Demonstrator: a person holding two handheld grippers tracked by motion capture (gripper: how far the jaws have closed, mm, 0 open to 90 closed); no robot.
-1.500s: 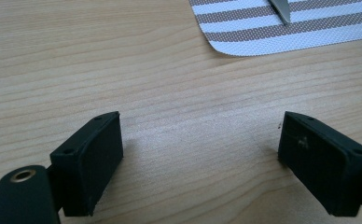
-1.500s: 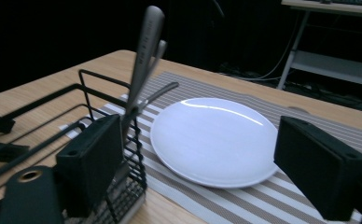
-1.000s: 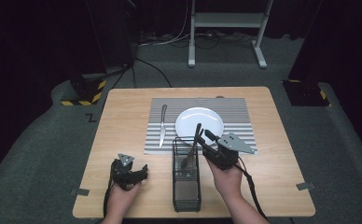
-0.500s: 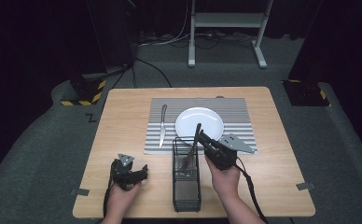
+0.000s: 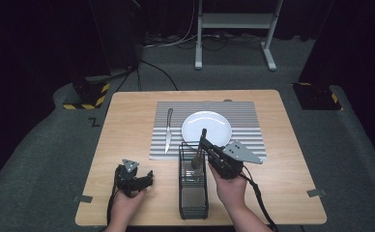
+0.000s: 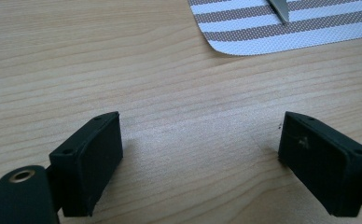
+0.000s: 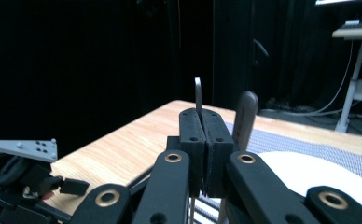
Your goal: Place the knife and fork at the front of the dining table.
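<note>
A black wire caddy stands on the wooden table between my two hands. My right gripper is over its far end. Its jaws have just been closing and now press on a thin metal utensil handle that rises upright between the pads. A second, broader dark handle stands just beside it. My left gripper rests low at the front left, open, with bare wood between its jaws in the left gripper view.
A white plate lies on a striped placemat, with a knife on the mat's left edge. The knife's tip and the mat's corner lie ahead of the left gripper. Dark floor surrounds the table.
The right gripper's jaws have drawn together on the thin handle above the caddy, and the hand has barely shifted. The left hand and gripper have kept still.
</note>
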